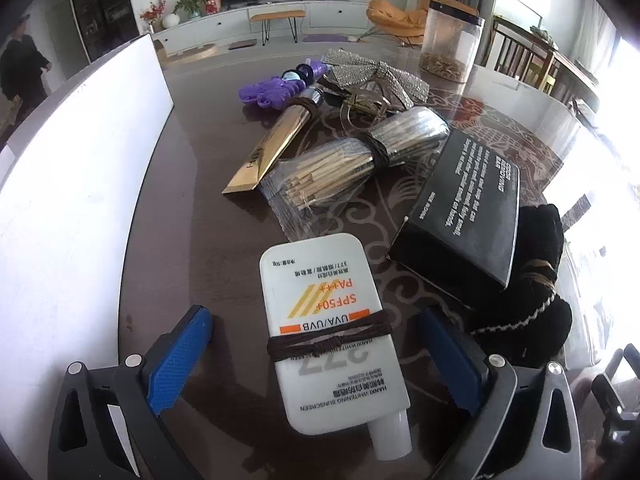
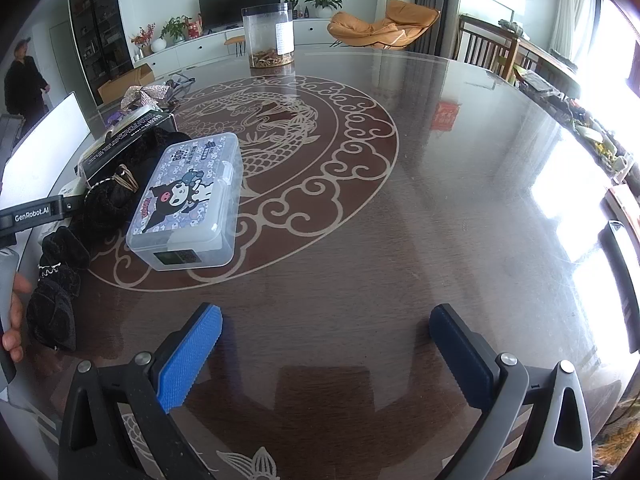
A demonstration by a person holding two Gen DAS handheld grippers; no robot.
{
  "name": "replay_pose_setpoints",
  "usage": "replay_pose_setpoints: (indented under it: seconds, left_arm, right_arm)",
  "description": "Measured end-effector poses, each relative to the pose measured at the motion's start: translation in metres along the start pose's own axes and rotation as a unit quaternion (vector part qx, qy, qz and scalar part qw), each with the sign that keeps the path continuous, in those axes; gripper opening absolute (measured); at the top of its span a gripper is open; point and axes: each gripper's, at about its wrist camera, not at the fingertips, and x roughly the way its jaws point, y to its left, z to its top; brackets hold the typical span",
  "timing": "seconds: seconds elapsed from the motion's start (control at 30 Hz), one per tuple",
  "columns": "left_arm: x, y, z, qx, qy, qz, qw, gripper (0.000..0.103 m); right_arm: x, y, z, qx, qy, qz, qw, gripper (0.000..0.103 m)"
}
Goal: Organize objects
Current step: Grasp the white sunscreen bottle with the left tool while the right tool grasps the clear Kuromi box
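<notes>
Right, my left gripper (image 1: 316,354) is spread wide, blue pads either side of the white sunscreen bottle (image 1: 326,328) at the lower centre of the left wrist view; the bottle lies flat on the dark table (image 1: 180,160), cap towards me, a brown band around its middle; neither pad is touching it as far as I can see. Just right of it sits a black box (image 1: 468,208), tilted up over a black fuzzy cloth (image 1: 536,280) at the right edge; above the bottle, mid-frame, a clear bag of wooden sticks (image 1: 352,164) bound with a dark band, and a gold tube (image 1: 272,148) angled beside it; further up, a purple toy (image 1: 272,90) and a glittery silver bow (image 1: 372,74); a clear jar (image 1: 452,46) stands at the upper right; a white board (image 1: 80,184) fills the left side.

Now the right wrist view; my right gripper (image 2: 326,350) is also open, holding nothing, over bare patterned tabletop at the bottom of the frame; a clear plastic case with a cartoon lid (image 2: 188,204) sits left of centre, closed, touching the black cloth; the other gripper's handle and my hand (image 2: 14,320) show at the far left edge; a person (image 2: 24,80) stands in the upper left background.
</notes>
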Motion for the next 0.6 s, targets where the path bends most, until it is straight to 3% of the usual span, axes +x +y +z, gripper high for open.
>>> replay_pose_setpoints:
  seconds: [0.03, 0.07, 0.23, 0.33, 0.4, 0.47, 0.57, 0.6]
  left_arm:
    - [-0.004, 0.000, -0.002, 0.000, -0.010, 0.001, 1.0000, 0.071]
    - [-0.009, 0.001, -0.003, 0.003, -0.024, -0.001, 0.9997, 0.053]
    - [-0.025, 0.003, -0.030, -0.001, -0.037, -0.007, 0.9993, 0.053]
    - [-0.038, 0.004, -0.055, -0.003, -0.045, -0.021, 0.9988, 0.053]
    - [-0.046, 0.001, -0.071, 0.000, -0.055, -0.021, 0.9983, 0.053]
    - [-0.052, -0.005, -0.083, -0.002, -0.062, -0.021, 0.9978, 0.053]
    - [-0.062, -0.005, -0.094, -0.014, -0.067, -0.032, 0.9972, 0.053]
    - [-0.063, -0.004, -0.094, -0.016, -0.067, -0.038, 0.9969, 0.053]
  right_arm:
    - [0.000, 0.000, 0.000, 0.000, 0.000, 0.000, 1.000, 0.103]
    - [-0.001, 0.000, 0.001, 0.000, 0.000, 0.001, 1.000, 0.103]
    - [-0.002, -0.008, 0.005, 0.008, 0.008, 0.018, 1.000, 0.103]
    - [-0.018, -0.028, 0.009, 0.069, 0.002, 0.090, 0.993, 0.103]
    - [-0.022, -0.026, 0.025, 0.080, 0.021, 0.131, 0.988, 0.102]
    - [-0.024, 0.003, 0.054, 0.018, 0.033, 0.141, 0.989, 0.094]
    - [-0.014, 0.048, 0.087, -0.069, 0.044, 0.107, 0.991, 0.094]
    - [0.000, 0.061, 0.096, -0.087, 0.068, 0.104, 0.988, 0.094]
